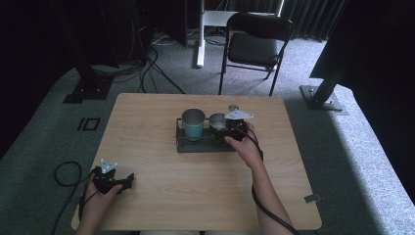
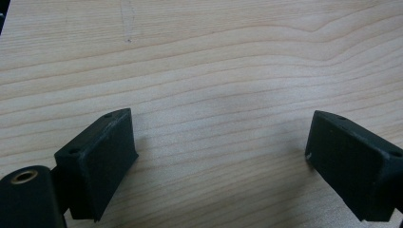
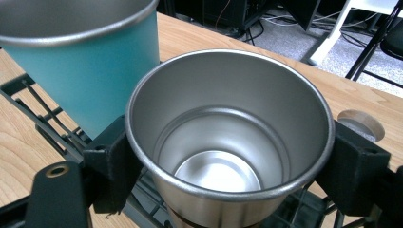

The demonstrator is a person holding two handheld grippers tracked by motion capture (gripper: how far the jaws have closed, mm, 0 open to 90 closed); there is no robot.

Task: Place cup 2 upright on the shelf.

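Note:
A black wire rack (image 1: 203, 145) stands at the middle of the wooden table (image 1: 147, 122). In its left part a teal metal cup (image 1: 193, 125) stands upright. Right beside it is a bare steel cup (image 1: 218, 121), and my right gripper (image 1: 230, 128) is shut on it. In the right gripper view the steel cup (image 3: 228, 118) is empty, with one black finger (image 3: 114, 156) at each side of its wall; the teal cup (image 3: 95, 61) stands close behind it. My left gripper (image 1: 128, 178) rests near the table's front left corner. It is open over bare wood (image 2: 218, 142).
A round cable hole (image 3: 360, 124) sits in the table just behind the rack. A black folding chair (image 1: 254, 44) stands beyond the far edge. Cables lie on the grey carpet at the left.

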